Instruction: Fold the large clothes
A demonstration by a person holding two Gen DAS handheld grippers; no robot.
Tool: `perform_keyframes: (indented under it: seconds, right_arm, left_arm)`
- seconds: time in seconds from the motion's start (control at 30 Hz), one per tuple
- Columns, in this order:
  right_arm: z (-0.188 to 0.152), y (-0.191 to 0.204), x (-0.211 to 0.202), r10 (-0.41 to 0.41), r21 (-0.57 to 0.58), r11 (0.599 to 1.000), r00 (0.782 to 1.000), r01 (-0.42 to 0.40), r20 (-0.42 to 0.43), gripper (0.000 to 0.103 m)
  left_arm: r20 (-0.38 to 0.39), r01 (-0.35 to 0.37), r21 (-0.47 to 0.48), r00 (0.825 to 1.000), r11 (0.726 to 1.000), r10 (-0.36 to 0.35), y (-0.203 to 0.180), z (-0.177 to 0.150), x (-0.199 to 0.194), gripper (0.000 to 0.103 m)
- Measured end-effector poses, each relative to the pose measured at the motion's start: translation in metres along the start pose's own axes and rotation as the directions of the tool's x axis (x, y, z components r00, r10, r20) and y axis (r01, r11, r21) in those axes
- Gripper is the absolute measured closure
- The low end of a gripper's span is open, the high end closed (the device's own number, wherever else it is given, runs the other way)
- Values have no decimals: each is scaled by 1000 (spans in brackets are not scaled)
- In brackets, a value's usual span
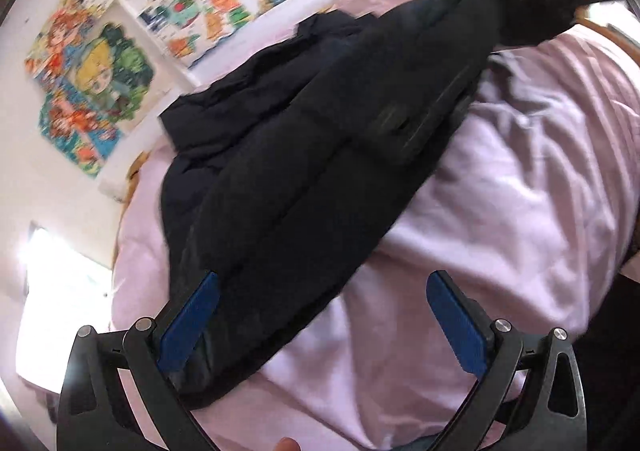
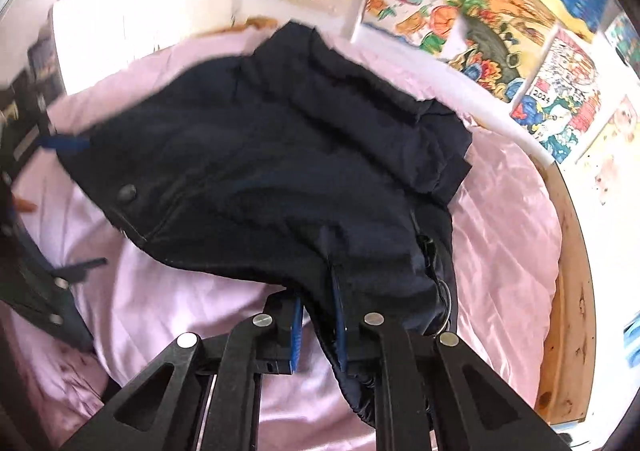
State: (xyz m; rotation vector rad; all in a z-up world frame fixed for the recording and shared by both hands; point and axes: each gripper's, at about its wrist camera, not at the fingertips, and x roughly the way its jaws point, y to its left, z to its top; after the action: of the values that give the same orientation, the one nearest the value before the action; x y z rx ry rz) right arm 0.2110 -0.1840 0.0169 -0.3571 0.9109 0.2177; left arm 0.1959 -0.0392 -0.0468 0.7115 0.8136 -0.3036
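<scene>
While the dark puffer jacket (image 2: 260, 155) sprawls across the pink bedsheet (image 2: 508, 211), the right gripper (image 2: 318, 325) clamps its near edge; the left gripper (image 1: 320, 315) gapes, straddling the hem.

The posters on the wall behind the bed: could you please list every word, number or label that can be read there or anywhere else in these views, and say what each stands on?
"2024": on a blue and red cartoon poster on the wall, seen in the right wrist view.
Small print on the other posters: too blurred to read.
Patch on the dark jacket: no legible text.
Nothing else readable in either view.
</scene>
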Motion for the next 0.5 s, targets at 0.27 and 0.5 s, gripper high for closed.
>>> perform_keyframes:
  seconds: [0.27, 0.5]
  right_arm:
    - [7, -5, -11, -2, 38, 999, 999, 0, 47, 90]
    - [-3, -2, -10, -7, 23, 1000, 999, 6, 54, 91]
  left_arm:
    - [-77, -210, -121, 976, 970, 202, 43, 0, 14, 33]
    - [-39, -211, -231, 977, 950, 208, 63, 0, -5, 77]
